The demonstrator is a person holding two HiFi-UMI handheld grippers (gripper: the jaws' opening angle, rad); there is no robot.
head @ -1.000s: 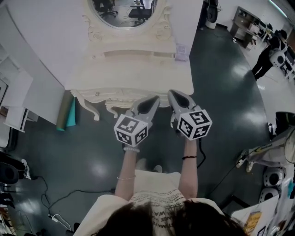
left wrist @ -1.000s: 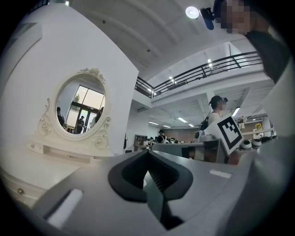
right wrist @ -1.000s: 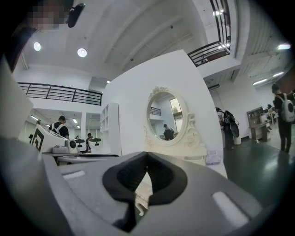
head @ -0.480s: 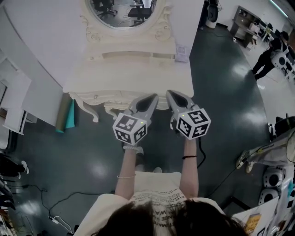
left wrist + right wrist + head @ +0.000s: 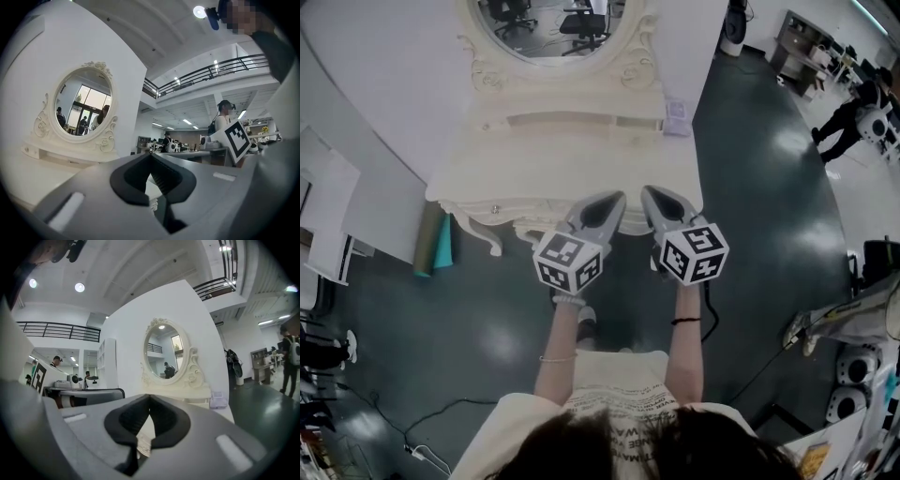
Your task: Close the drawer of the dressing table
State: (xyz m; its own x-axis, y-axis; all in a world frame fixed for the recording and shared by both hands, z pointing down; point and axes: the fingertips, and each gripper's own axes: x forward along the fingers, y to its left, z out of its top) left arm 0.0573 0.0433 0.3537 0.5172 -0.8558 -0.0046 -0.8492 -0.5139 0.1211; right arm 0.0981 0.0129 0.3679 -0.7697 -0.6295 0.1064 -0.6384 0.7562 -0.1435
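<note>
Dark glossy floor surrounds the white dressing table (image 5: 572, 150), which stands against a white wall panel with its oval mirror (image 5: 553, 23) on the far side. The left gripper (image 5: 605, 204) and right gripper (image 5: 656, 199) both have their jaws pressed together on nothing, tips side by side at the table's near edge, just at the carved drawer (image 5: 542, 223) front. That front sits barely proud of the edge, so the push looks nearly finished. Whether it is fully home I cannot tell.

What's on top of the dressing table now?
An oval mirror at the back, a small pale box at the right rear. The left gripper and right gripper cover the front middle.
</note>
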